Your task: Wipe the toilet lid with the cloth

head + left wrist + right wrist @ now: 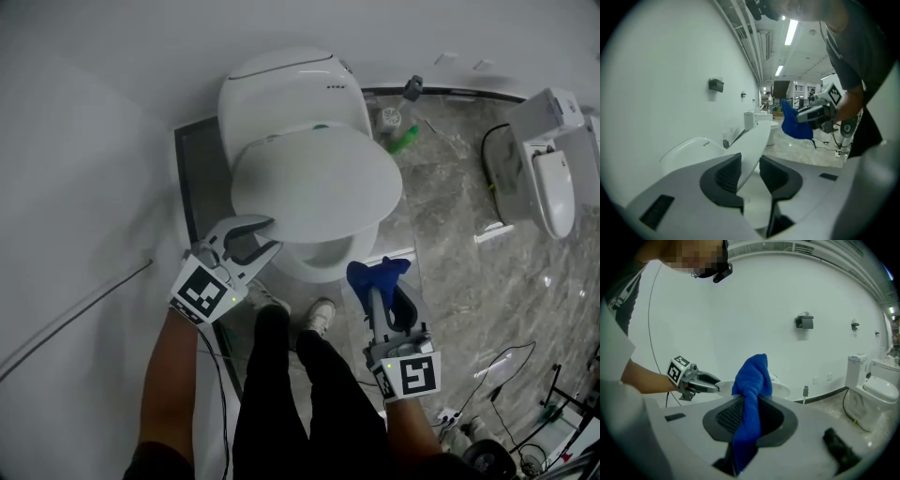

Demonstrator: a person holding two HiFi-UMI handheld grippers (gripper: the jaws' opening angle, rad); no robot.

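Note:
The white toilet lid (319,183) hangs partly lowered over the bowl (319,261). My left gripper (270,234) is at the lid's front left edge. In the left gripper view the lid's thin edge (757,138) runs between the jaws of that gripper (750,159), which stand apart and do not pinch it. My right gripper (384,300) is in front of the bowl, to its right, shut on a blue cloth (377,275). The cloth (752,376) stands bunched above the jaws of the right gripper (752,411) and hangs below them. It does not touch the lid.
A white wall runs close along the left. The person's legs and shoes (322,315) stand just in front of the bowl. A green bottle (403,142) and a spray bottle (391,116) stand by the toilet base. A second toilet (553,178) and cables (511,361) are on the grey floor at right.

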